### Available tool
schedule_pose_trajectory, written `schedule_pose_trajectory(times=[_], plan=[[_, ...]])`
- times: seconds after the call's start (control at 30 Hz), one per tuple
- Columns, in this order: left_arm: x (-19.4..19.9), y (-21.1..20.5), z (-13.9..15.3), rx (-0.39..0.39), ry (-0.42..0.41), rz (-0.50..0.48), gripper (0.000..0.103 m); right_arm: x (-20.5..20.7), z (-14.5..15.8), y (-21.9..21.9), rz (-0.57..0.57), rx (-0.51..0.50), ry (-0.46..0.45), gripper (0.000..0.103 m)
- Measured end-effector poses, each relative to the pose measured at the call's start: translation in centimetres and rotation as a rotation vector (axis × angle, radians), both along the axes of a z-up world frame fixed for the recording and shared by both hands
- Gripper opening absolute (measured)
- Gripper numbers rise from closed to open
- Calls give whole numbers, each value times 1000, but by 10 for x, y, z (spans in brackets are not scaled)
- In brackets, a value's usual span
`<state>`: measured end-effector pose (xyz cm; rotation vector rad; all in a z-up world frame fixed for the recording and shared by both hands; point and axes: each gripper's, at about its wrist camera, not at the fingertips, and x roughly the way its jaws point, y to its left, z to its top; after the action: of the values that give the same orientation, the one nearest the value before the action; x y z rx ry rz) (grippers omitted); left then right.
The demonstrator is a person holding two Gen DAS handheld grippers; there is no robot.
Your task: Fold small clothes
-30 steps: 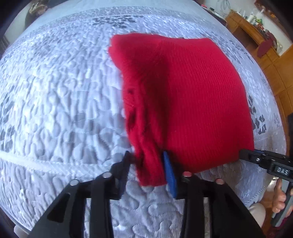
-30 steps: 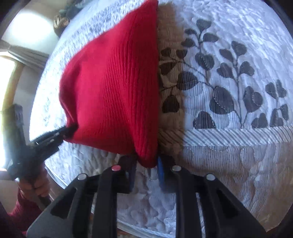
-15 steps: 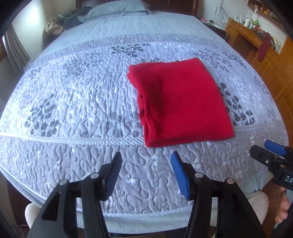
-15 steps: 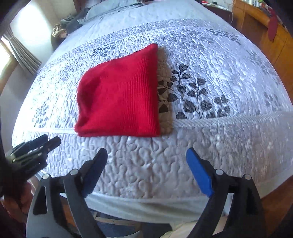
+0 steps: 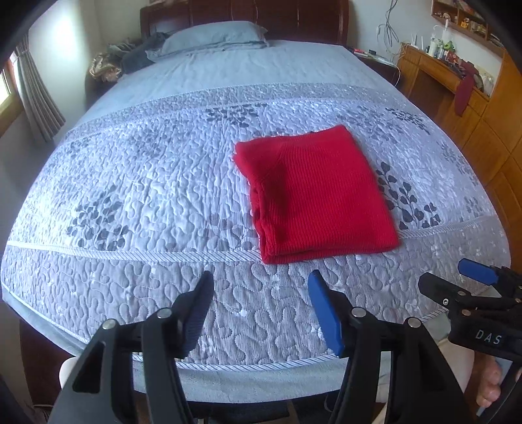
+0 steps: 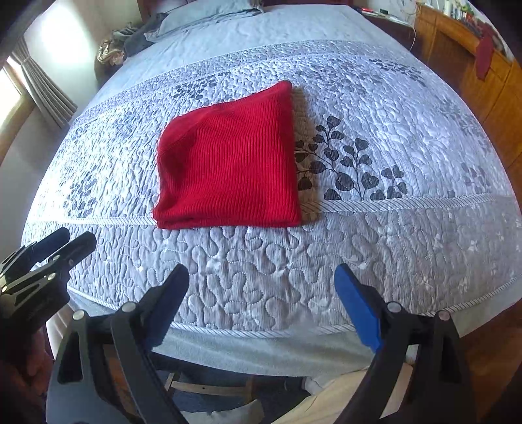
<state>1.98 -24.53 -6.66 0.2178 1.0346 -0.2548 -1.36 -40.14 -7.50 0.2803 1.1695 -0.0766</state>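
Red knitted garment [image 5: 318, 195], folded into a rough square, lying flat on the quilted bedspread [image 5: 130, 182] toward the foot of the bed. Its near edge rests along a corded seam of the quilt; its left side shows stacked folded layers, its right side a single clean fold beside a dark leaf print [image 6: 352, 166].

Left gripper [image 5: 261, 293]: jaws opening, nothing between them, held above the foot edge of the bed and well apart from the garment. Right gripper [image 6: 261, 280]: jaws spread wide, empty, likewise clear of the garment and hovering near the bed's front border. Each gripper appears at the margin of the other's view, the two standing side by side with a gap between them.

Open quilt surrounds the garment on all sides, with the broadest free stretch to its left and behind it.

Room: a pillow [image 5: 212, 39] against a dark wooden headboard [image 5: 248, 16] at the far end; a curtained window [image 5: 36, 94] on the left; wooden cabinets [image 5: 483, 130] along the right, with a dark red cloth [image 5: 465, 91] hanging over them.
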Motion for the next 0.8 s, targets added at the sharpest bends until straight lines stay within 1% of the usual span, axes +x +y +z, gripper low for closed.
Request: schedule_pose_trajectory(times=[0.23,0.37,0.6,0.8], plan=[[-2,0,3,33,-15,21,61,-1,2,0,-14,-25,8,90],[-3,-4,0,59,-21,16,66,1,0,2,-16,-23,12,91],[1,-11,-13,65,20,14,66,8,-5,3,-25,-31,14,91],[0,-16,-16,68,28,1,66,11,-4,6,-13,-56,7,91]])
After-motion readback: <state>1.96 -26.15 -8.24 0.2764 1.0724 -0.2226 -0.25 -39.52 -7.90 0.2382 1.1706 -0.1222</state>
